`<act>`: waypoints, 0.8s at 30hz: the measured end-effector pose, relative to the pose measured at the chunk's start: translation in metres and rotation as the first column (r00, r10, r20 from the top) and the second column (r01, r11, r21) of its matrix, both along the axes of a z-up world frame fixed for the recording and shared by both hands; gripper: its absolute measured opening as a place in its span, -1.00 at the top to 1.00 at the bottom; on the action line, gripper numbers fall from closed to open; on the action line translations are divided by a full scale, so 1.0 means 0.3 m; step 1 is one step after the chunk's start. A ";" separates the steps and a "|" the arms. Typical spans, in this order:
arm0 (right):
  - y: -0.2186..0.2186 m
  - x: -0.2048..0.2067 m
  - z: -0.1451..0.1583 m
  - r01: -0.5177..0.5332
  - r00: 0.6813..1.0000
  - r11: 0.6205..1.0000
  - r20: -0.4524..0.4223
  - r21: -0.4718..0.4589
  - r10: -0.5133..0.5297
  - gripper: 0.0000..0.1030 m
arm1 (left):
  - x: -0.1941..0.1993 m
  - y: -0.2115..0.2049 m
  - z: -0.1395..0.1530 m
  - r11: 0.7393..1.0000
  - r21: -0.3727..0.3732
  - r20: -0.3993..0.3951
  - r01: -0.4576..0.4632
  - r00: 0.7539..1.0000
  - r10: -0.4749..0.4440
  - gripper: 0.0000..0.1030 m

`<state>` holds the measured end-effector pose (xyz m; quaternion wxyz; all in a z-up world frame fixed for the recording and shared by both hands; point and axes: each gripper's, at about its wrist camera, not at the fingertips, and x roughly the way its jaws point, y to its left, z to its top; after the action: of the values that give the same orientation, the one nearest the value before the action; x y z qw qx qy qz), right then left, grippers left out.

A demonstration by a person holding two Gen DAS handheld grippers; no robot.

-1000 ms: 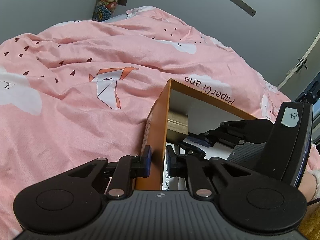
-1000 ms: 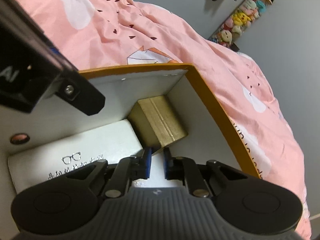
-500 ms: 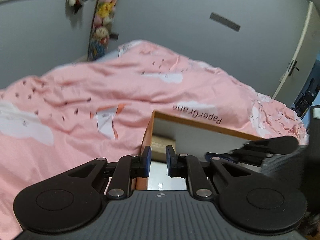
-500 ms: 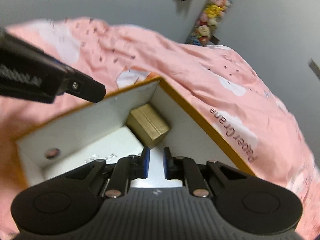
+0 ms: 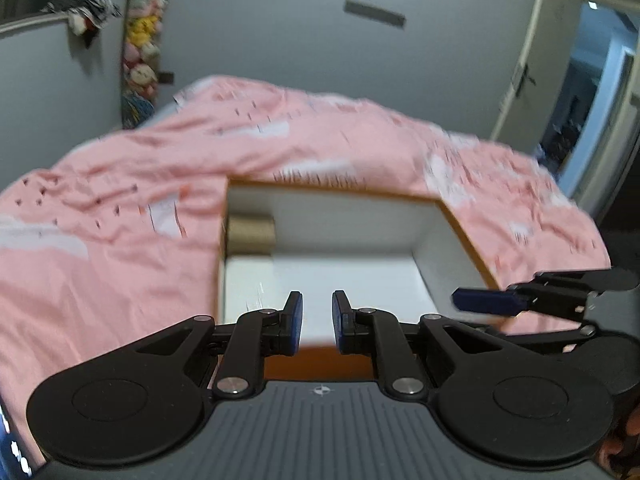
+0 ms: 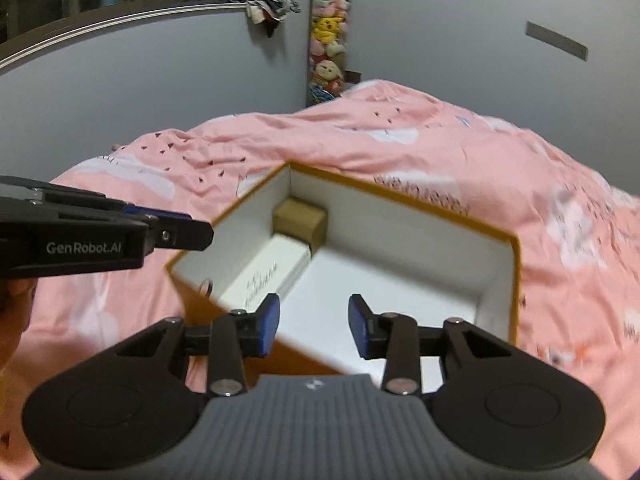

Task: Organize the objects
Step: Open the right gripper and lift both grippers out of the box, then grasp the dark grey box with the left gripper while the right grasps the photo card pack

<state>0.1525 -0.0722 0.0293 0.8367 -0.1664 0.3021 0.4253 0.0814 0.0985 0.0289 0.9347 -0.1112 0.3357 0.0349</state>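
An orange box with white inner walls [image 6: 400, 220] lies open on the pink duvet [image 6: 400, 148]. A small gold box [image 6: 300, 220] sits in its far left corner, with a flat white printed box [image 6: 272, 272] in front of it. My right gripper [image 6: 314, 320] hovers over the box's near edge; its jaws are opening and nothing is between them. My left gripper [image 5: 317, 320] is shut on nothing, above the near wall of the box [image 5: 332, 190]. The gold box [image 5: 252, 234] shows there too. Each gripper sees the other: the right [image 5: 480, 302], the left [image 6: 180, 228].
The duvet [image 5: 120, 260] covers the whole bed around the box. A column of plush toys [image 6: 326, 48] stands in the wall corner beyond it. Clothes [image 6: 264, 0] lie on a ledge. A door [image 5: 532, 76] is at the right.
Both grippers have pulled back and up out of the box, and their views have rolled level. The right jaws went from shut to parted. The left jaws stayed shut.
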 end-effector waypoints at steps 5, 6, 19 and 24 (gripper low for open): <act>-0.115 -0.070 -0.033 0.054 0.996 0.998 -0.070 -0.028 -0.056 0.23 | -0.084 -0.036 -0.055 0.998 -0.009 -0.071 0.070 0.995 -0.070 0.68; -0.145 -0.084 -0.038 0.065 0.993 0.998 -0.098 -0.026 -0.068 0.23 | -0.100 -0.038 -0.065 0.996 -0.028 -0.085 0.083 0.993 -0.086 0.68; -0.296 -0.176 -0.169 0.133 0.923 0.987 -0.351 -0.087 -0.155 0.13 | -0.190 -0.135 -0.191 0.934 -0.109 -0.256 0.342 0.898 -0.358 -0.13; -0.307 -0.137 -0.201 0.165 0.888 0.983 -0.420 -0.082 -0.184 0.07 | -0.180 -0.170 -0.276 0.914 -0.074 -0.356 0.399 0.845 -0.399 -0.30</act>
<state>0.1113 -0.1641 -0.0310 0.7815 -0.0602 0.5006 0.3675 0.0275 0.0475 -0.0538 0.8431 -0.0294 0.5185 -0.1396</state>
